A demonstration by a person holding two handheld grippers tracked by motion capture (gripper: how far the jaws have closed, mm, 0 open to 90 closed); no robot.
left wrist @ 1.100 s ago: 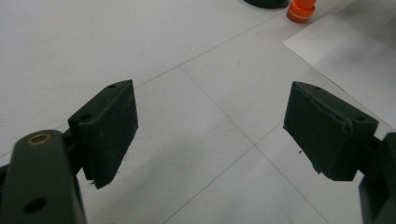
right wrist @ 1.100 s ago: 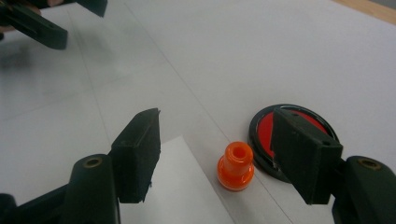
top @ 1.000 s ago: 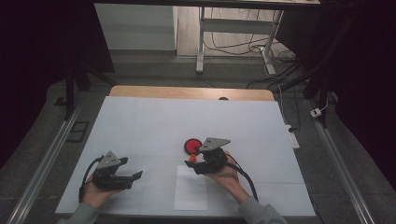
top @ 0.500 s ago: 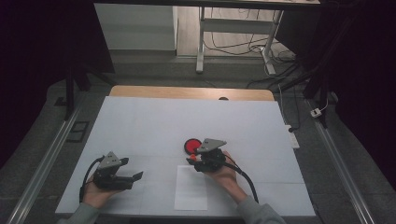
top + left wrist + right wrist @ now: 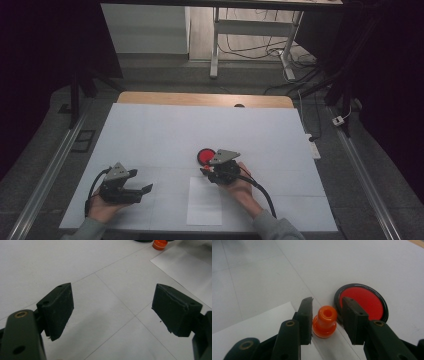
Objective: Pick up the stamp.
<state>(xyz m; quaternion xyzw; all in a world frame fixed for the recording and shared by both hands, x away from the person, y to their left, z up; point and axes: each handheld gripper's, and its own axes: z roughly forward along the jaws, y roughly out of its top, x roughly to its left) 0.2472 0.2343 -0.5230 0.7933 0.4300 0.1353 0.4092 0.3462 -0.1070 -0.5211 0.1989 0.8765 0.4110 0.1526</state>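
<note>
A small orange spool-shaped piece stands upright on the white table, between the jaws of my right gripper. The jaws sit close on both sides, with a thin gap still showing on the right, so the gripper is open. Just beyond it lies a red disc with a black rim, flat on the table. In the high view the right gripper is near the table's middle front, next to the disc. My left gripper rests at the front left, jaws wide open and empty.
A white paper sheet lies flat at the front, right by the orange piece. The left gripper view has the orange piece far off at the top. Beyond the table's wooden far edge are a frame's legs and cables.
The right gripper has shifted very slightly toward the person, with the orange piece still between its jaws. The left gripper has not moved.
</note>
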